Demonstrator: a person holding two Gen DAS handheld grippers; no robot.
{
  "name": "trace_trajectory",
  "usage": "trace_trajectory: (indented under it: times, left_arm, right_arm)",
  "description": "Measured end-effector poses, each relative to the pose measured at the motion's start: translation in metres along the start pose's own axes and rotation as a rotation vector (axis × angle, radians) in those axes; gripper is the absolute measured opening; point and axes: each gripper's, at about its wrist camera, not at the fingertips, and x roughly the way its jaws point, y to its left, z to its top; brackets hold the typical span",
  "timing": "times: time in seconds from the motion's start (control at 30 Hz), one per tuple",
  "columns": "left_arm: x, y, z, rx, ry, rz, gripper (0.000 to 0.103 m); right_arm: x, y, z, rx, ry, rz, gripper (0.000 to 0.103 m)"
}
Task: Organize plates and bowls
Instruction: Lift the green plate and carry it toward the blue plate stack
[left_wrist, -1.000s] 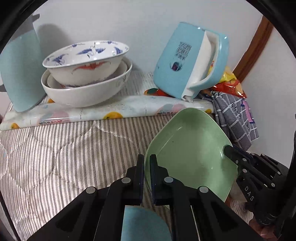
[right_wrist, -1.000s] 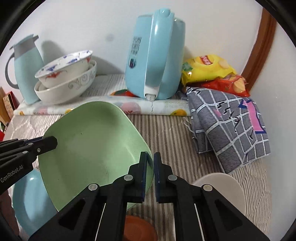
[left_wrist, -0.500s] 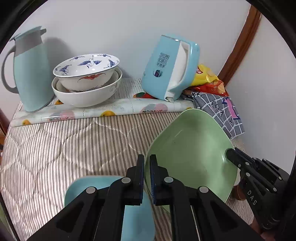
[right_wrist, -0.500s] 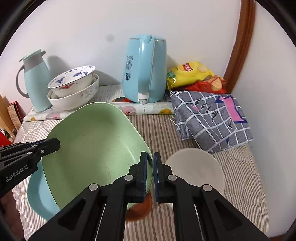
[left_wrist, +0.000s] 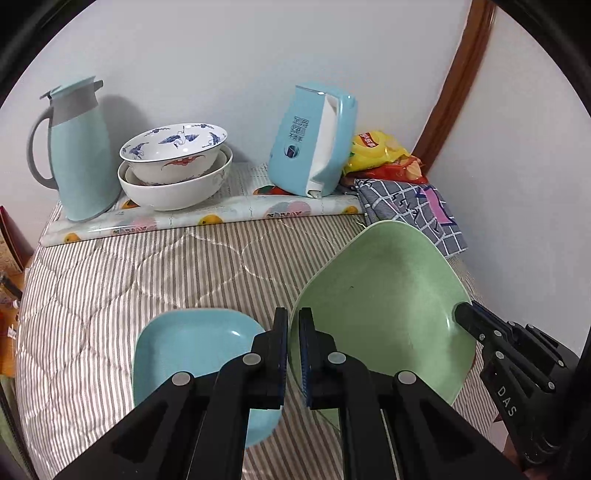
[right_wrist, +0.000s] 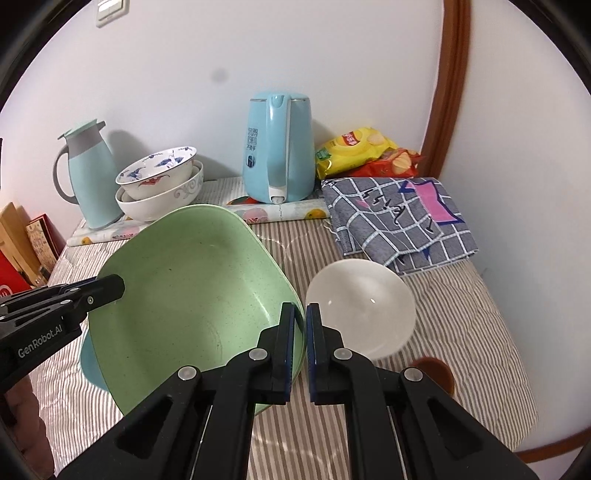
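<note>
Both grippers hold one green square bowl (left_wrist: 384, 306) by opposite rims, lifted above the striped table. My left gripper (left_wrist: 293, 325) is shut on its left rim. My right gripper (right_wrist: 300, 317) is shut on its right rim; the bowl also shows in the right wrist view (right_wrist: 192, 288). A blue square plate (left_wrist: 192, 350) lies on the table below and left of the bowl. A white bowl (right_wrist: 360, 306) sits right of my right gripper, with a small brown dish (right_wrist: 434, 373) in front of it. Two stacked patterned bowls (left_wrist: 175, 170) stand at the back.
A pale blue thermos jug (left_wrist: 75, 151) stands at the back left, a blue kettle (right_wrist: 277, 151) at the back middle. Snack bags (right_wrist: 364, 155) and a folded checked cloth (right_wrist: 399, 218) lie at the back right. The wall is close behind.
Both grippers have pulled back and up with the green bowl. The blue plate, the white bowl and the brown dish have come into view beneath it.
</note>
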Motion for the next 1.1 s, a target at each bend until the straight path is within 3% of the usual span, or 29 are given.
trace_trajectory:
  times: [0.53, 1.1]
  left_arm:
    - [-0.022, -0.015, -0.025, 0.021, -0.003, 0.004, 0.007]
    - [-0.027, 0.016, -0.058, -0.008, 0.020, 0.051, 0.007]
  right_arm:
    - [-0.031, -0.008, -0.028, 0.050, -0.018, 0.004, 0.006]
    - [-0.031, 0.020, -0.056, 0.046, 0.003, 0.052, 0.006]
